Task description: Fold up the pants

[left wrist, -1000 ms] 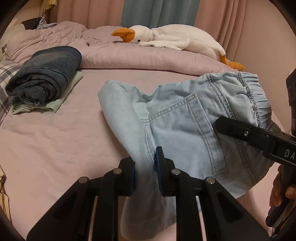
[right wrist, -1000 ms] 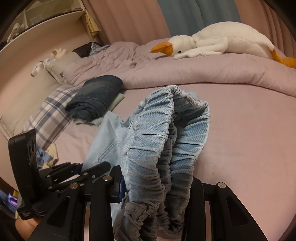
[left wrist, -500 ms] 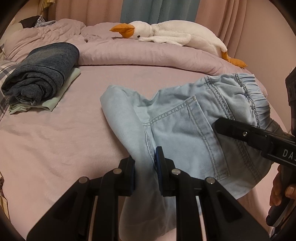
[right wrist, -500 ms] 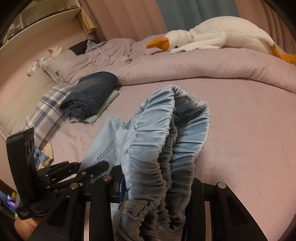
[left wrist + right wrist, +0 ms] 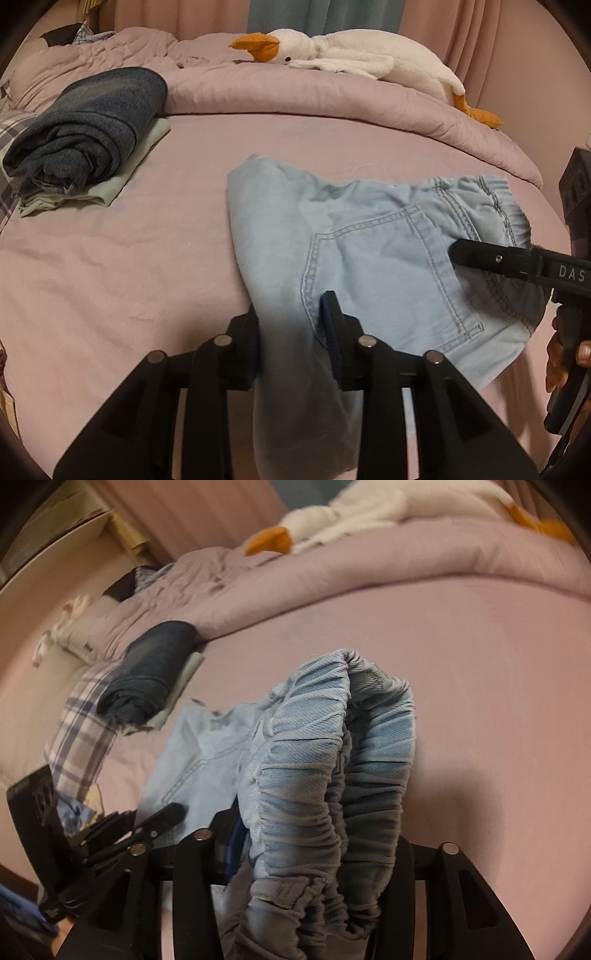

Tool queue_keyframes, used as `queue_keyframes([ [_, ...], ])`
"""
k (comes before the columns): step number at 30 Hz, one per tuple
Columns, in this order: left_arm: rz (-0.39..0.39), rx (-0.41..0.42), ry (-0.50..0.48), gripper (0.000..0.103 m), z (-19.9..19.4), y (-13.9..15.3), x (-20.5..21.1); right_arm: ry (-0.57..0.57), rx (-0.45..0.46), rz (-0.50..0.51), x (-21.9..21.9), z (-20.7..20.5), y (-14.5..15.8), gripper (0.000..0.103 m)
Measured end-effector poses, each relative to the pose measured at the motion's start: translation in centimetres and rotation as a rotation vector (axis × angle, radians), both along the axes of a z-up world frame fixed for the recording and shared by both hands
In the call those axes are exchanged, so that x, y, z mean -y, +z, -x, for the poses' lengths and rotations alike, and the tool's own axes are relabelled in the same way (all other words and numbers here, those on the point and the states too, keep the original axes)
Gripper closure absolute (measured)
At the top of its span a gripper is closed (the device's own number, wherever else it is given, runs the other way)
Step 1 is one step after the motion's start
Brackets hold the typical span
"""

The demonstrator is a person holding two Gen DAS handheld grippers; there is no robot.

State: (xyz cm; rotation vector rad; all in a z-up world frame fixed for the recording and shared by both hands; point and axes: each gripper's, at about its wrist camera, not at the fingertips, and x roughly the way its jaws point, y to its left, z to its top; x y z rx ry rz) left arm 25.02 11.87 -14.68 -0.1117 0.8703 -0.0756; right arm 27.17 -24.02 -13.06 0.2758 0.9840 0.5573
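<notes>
Light blue denim pants (image 5: 369,266) lie folded on the pink bed sheet (image 5: 110,258), back pocket up. The folded leg end passes between the fingers of my left gripper (image 5: 291,325), whose jaws are opening; the pads no longer pinch the cloth. The gathered elastic waistband (image 5: 332,757) stands bunched between the fingers of my right gripper (image 5: 317,834), whose jaws are also opening and slack around it. In the left wrist view one right gripper finger (image 5: 480,254) lies over the waistband side. In the right wrist view the left gripper (image 5: 159,819) sits low at the left.
A folded dark blue garment (image 5: 88,122) rests on a pale green one at the left. A white goose plush (image 5: 351,48) lies on the rolled pink duvet (image 5: 295,96) at the back. A plaid pillow (image 5: 81,723) is at the far left. A person's hand (image 5: 569,350) holds the right gripper.
Both pairs of jaws have widened around the cloth. The right gripper has sunk and rolled, tilting its view. The pants have settled flatter onto the sheet.
</notes>
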Motion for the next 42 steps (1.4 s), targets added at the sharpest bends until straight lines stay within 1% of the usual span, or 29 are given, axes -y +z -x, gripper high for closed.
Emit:
queue_keyframes([
  [2, -0.017, 0.0, 0.009, 0.057, 0.0, -0.2, -0.2, -0.007, -0.029, -0.013, 0.4, -0.1, -0.5, 0.051],
  [3, -0.026, 0.001, 0.014, 0.054, 0.0, -0.3, -0.4, -0.014, -0.046, -0.018, 0.7, -0.2, -0.8, 0.046],
  [4, -0.028, 0.0, 0.017, 0.049, 0.1, -0.4, -0.4, -0.02, -0.056, -0.019, 0.9, -0.3, -1.0, 0.042],
  [5, -0.028, -0.002, 0.022, 0.045, 0.2, -0.6, -0.6, -0.032, -0.065, -0.018, 1.3, -0.2, -1.2, 0.041],
  [8, -0.029, -0.006, 0.034, 0.037, 0.4, -0.9, -1.1, -0.044, -0.081, -0.035, 2.2, 0.0, -1.5, 0.038],
  [12, -0.026, -0.005, 0.042, 0.036, 1.0, -0.6, -1.3, -0.059, -0.079, -0.049, 2.9, 0.6, -1.3, 0.037],
  [15, -0.051, 0.017, 0.061, 0.037, 1.8, 0.1, -1.5, -0.08, -0.024, -0.035, 3.4, 1.6, 0.0, 0.037],
  [17, -0.06, 0.017, 0.066, 0.038, 2.1, 0.1, -1.8, -0.08, 0.006, -0.03, 3.8, 1.8, 0.5, 0.037],
  [18, -0.061, 0.011, 0.068, 0.037, 2.2, 0.0, -1.9, -0.08, 0.011, -0.007, 3.7, 1.9, 0.5, 0.037],
  [19, -0.064, 0.0, 0.069, 0.037, 2.2, -0.3, -2.0, -0.075, 0.011, 0.037, 3.4, 1.9, 0.3, 0.037],
  [23, -0.085, -0.025, 0.072, 0.036, 2.1, -1.4, -1.7, -0.056, 0.001, 0.185, 2.0, 1.9, -1.2, 0.037],
  [28, -0.102, -0.03, 0.083, 0.037, 2.1, -1.1, -1.5, -0.042, 0.038, 0.267, 0.8, 1.9, -1.5, 0.037],
  [30, -0.103, -0.027, 0.097, 0.037, 2.4, -0.7, -1.5, -0.053, 0.041, 0.276, 0.6, 2.1, -1.1, 0.037],
  [34, -0.126, -0.027, 0.124, 0.033, 3.6, 0.2, -1.4, -0.066, 0.08, 0.288, 0.3, 3.5, 0.2, 0.037],
  [36, -0.136, -0.027, 0.137, 0.026, 4.3, 0.8, -1.4, -0.061, 0.104, 0.297, 0.2, 4.5, 0.7, 0.037],
  [37, -0.139, -0.025, 0.142, 0.02, 4.6, 1.0, -1.3, -0.062, 0.111, 0.299, 0.2, 5.0, 0.9, 0.037],
  [38, -0.14, -0.019, 0.15, 0.016, 5.1, 1.4, -1.3, -0.06, 0.116, 0.297, 0.2, 5.4, 1.2, 0.037],
  [39, -0.143, -0.013, 0.159, 0.015, 5.6, 1.7, -1.2, -0.056, 0.119, 0.291, 0.2, 5.8, 1.5, 0.037],
  [41, -0.16, -0.014, 0.185, 0.009, 6.4, 2.2, -1.1, -0.052, 0.125, 0.278, 0.2, 6.6, 2.1, 0.036],
  [42, -0.159, -0.016, 0.194, 0.008, 6.7, 2.5, -1.0, -0.047, 0.13, 0.278, 0.0, 7.1, 2.4, 0.036],
])
